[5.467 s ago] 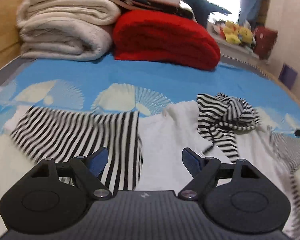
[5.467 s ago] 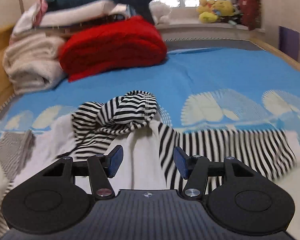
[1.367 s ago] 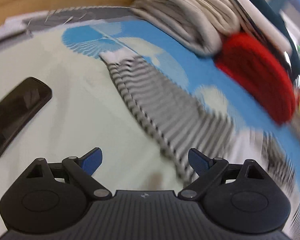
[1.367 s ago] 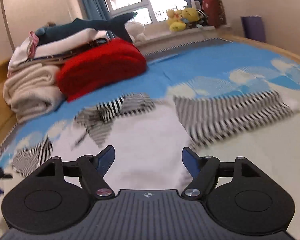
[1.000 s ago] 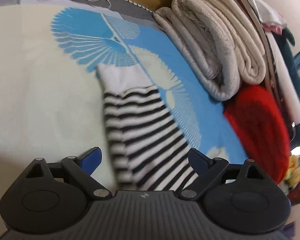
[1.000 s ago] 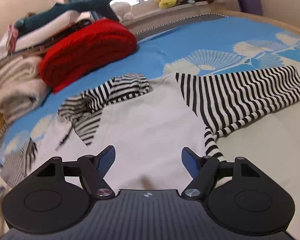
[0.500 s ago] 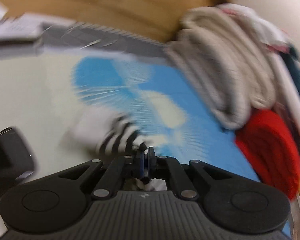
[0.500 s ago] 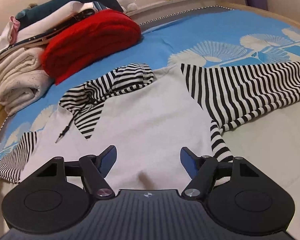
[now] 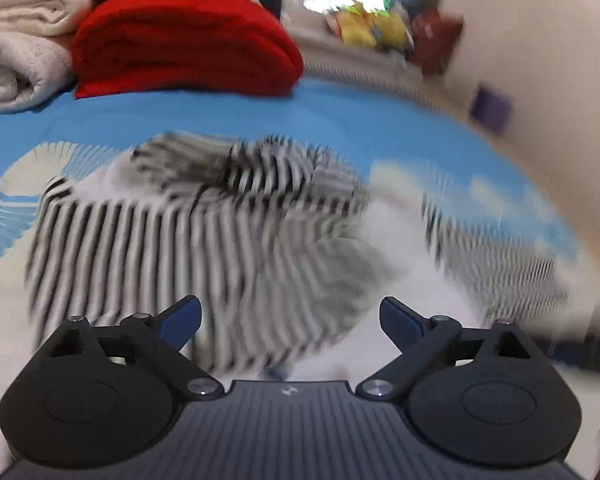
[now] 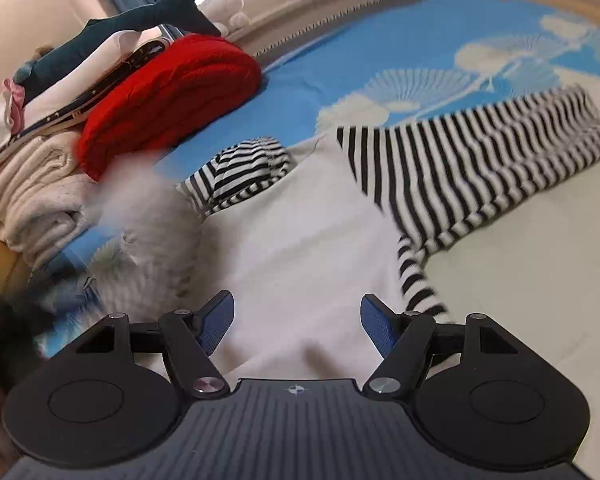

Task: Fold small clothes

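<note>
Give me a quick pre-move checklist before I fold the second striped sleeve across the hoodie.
1. Left sleeve folded over the white body: ok.
2. Left gripper clear of cloth: ok, jaws opening, nothing between them.
3. Right gripper ready: ok, open and holding nothing.
4. Right sleeve flat and reachable: ok, spread out on the bedspread.
5. Hood tucked flat: not ok, bunched.
6. First fold lying smooth: cannot tell, blurred.

Bright window daylight; left view motion-blurred
</note>
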`<action>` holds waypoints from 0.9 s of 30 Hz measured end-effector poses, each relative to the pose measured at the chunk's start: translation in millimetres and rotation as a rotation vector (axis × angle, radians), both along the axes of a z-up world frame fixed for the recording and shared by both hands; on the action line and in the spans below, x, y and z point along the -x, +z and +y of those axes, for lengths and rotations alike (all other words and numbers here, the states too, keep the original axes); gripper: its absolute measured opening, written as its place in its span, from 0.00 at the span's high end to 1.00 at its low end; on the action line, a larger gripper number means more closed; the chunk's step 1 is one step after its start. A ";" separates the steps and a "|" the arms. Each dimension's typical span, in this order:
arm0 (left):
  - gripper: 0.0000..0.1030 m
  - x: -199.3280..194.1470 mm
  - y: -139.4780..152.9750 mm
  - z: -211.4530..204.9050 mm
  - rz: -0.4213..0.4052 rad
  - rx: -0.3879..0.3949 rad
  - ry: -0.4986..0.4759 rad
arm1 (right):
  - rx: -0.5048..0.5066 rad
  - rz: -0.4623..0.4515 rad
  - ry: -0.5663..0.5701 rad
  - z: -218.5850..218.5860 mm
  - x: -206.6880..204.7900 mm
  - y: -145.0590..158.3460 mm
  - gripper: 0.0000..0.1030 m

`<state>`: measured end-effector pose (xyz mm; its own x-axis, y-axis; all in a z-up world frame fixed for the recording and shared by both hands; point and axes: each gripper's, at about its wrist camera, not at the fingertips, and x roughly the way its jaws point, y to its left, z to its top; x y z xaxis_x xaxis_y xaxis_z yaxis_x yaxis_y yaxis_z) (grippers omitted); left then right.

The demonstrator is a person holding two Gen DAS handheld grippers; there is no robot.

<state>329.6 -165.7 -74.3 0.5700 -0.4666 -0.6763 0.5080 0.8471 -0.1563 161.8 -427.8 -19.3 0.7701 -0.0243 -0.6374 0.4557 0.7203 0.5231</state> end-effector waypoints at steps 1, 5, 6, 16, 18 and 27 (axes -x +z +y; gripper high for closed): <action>0.02 4.6 -3.9 20.0 0.006 -0.017 0.031 | -0.019 -0.005 0.003 -1.2 0.9 0.3 0.30; 0.00 -1.1 -11.8 107.4 0.076 -0.031 0.267 | -0.046 -0.015 0.003 -2.8 2.8 1.8 0.30; 0.00 -4.3 -15.4 129.7 0.105 -0.019 0.333 | -0.051 -0.014 -0.002 -3.1 2.7 1.1 0.30; 0.00 -53.1 -33.0 178.4 0.238 0.171 0.489 | -0.118 0.024 -0.061 -5.5 -6.9 -20.9 0.30; 0.00 -53.8 -37.8 170.2 0.237 0.145 0.487 | -0.115 0.026 -0.081 -7.3 -9.3 -23.1 0.30; 0.01 -46.0 -39.1 137.1 0.095 -0.140 0.458 | -0.049 -0.032 -0.044 -11.0 -42.6 -13.5 0.30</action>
